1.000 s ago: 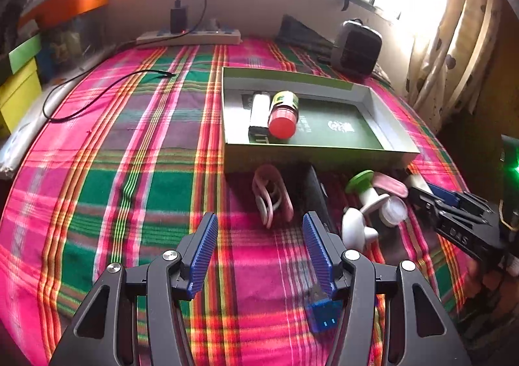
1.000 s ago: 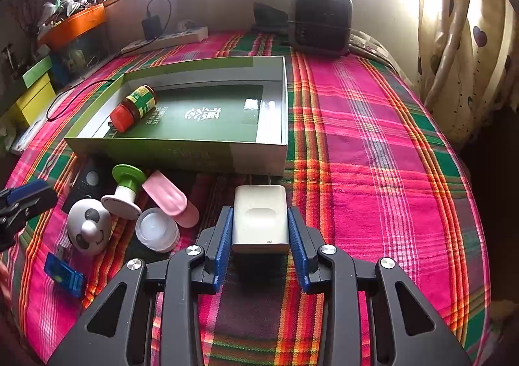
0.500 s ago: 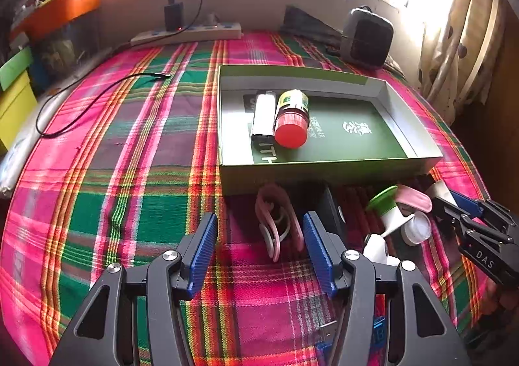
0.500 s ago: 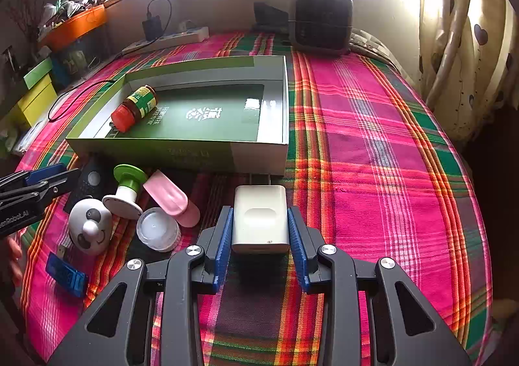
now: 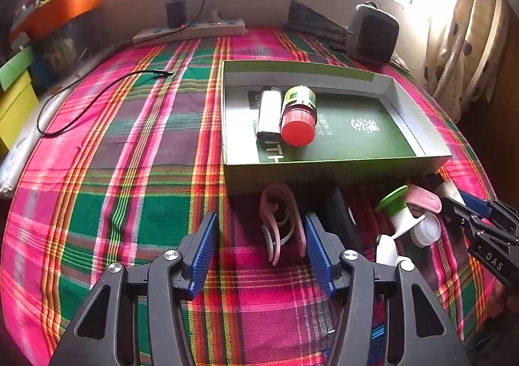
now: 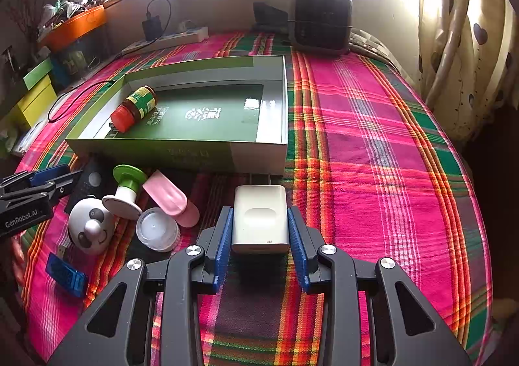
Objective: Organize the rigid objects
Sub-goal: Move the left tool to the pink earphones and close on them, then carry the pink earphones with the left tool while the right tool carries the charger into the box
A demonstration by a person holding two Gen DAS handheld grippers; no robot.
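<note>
So far only part of the sorting is done. Ahead of my left hand-held gripper [image 5: 258, 247], the shallow green cardboard box [image 5: 324, 168] already holds two things lying side by side at its left end: a slim white rectangular case [image 5: 269, 113] and a small jar with a red lid and green label [image 5: 298, 116]. The rest of the box floor is bare.

Everything else is outside the box, on the pink-and-green plaid cloth [image 5: 129, 171]. Between my left jaws, nearer the right one, lies a pink plastic looped clip [image 5: 280, 226]; the jaws are closing but are not pressing on it. Just right of that jaw lies a flat black rectangular object [image 5: 340, 220].

My right hand-held gripper [image 6: 261, 237] is clamped on a cream rounded-rectangle plastic charger block [image 6: 261, 220], just short of the box's near wall; I judge it the next to go in.

To the left of my right jaws, close together, are a green-topped white spool-shaped piece [image 6: 126, 190], a pink plastic scoop-shaped piece [image 6: 170, 199], a translucent white round cap [image 6: 157, 229], a white panda-faced dome [image 6: 90, 226] and a small blue rectangular gadget [image 6: 66, 275].

By my count, two are in, one is in hand and seven are left.
</note>
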